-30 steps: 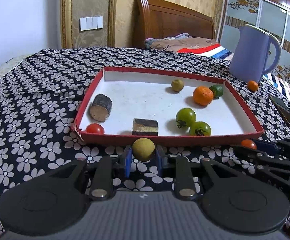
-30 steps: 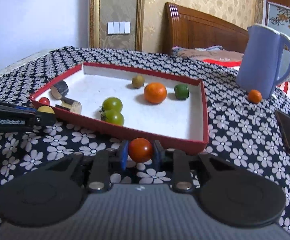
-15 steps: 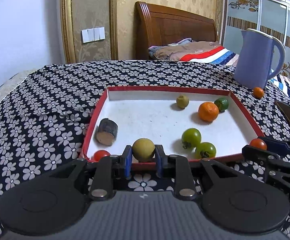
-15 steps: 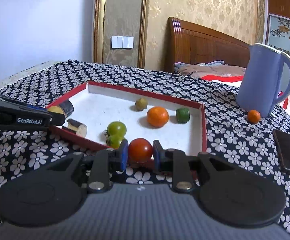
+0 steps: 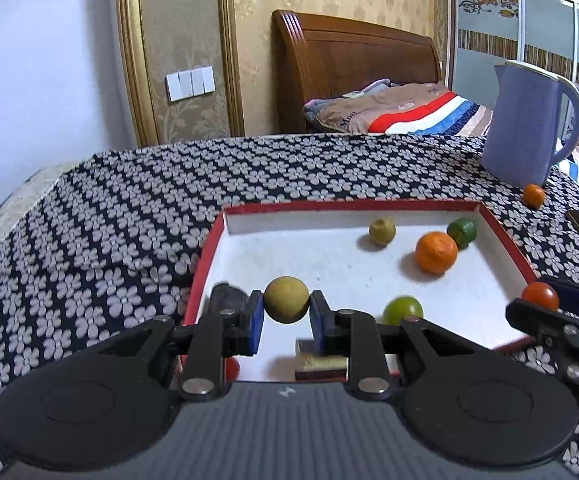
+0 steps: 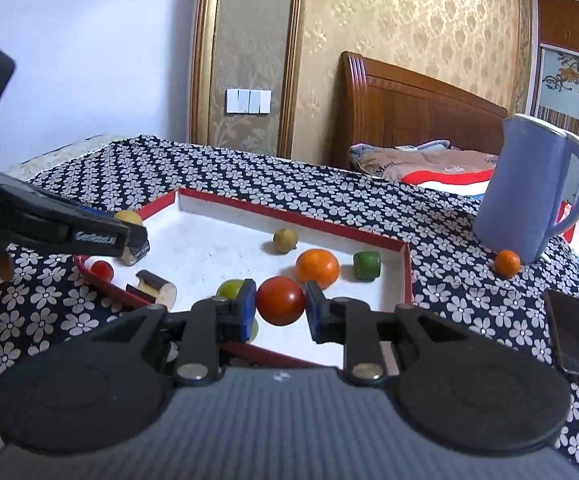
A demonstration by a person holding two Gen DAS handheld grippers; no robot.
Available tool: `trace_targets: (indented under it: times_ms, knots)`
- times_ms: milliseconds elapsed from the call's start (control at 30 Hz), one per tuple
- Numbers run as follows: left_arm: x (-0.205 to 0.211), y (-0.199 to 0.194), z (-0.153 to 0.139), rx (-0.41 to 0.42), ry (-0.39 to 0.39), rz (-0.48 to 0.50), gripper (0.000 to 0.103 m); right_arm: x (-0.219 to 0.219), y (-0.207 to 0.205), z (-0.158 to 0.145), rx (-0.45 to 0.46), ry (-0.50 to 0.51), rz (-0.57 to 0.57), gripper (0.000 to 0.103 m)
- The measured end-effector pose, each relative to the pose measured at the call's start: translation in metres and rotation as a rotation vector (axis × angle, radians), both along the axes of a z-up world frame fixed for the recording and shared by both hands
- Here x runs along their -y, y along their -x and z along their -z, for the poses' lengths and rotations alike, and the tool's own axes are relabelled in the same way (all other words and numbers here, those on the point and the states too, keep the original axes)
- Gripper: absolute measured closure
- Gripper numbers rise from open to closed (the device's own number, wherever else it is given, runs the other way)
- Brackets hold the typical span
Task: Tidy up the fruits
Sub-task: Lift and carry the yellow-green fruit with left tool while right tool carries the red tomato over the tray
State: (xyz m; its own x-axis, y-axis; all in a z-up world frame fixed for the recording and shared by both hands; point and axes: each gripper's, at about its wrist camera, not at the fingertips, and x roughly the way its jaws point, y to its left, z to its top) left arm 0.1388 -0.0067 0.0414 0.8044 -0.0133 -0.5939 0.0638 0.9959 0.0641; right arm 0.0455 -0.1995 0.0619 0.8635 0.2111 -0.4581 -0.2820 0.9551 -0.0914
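My left gripper (image 5: pixel 286 314) is shut on a tan-yellow round fruit (image 5: pixel 286 299) and holds it above the near left part of the red-rimmed white tray (image 5: pixel 353 205). My right gripper (image 6: pixel 280 306) is shut on a red tomato (image 6: pixel 280 300) above the tray's near edge (image 6: pixel 407 276). In the tray lie an orange (image 6: pixel 316 267), a green fruit (image 6: pixel 367 265), a small yellow-brown fruit (image 6: pixel 285 240), a green tomato (image 5: pixel 402 309), a small red tomato (image 6: pixel 102 270) and brown log-like pieces (image 6: pixel 156 286).
A blue jug (image 6: pixel 529 188) stands at the right on the flowered cloth, with a small orange (image 6: pixel 507 262) at its base. A dark phone (image 6: pixel 571 336) lies at the right. A bed with a wooden headboard (image 6: pixel 413 96) is behind the table.
Both grippers have risen and moved forward over the tray's near edge, each still holding its fruit.
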Motion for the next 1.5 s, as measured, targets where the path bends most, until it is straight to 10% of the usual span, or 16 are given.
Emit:
trace_targets:
  times_ms: [1500]
  knots:
    - [0.012, -0.106, 0.024, -0.088, -0.053, -0.086, 0.079, -0.011, -0.091, -0.004, -0.058, -0.019, 0.027, 0.078]
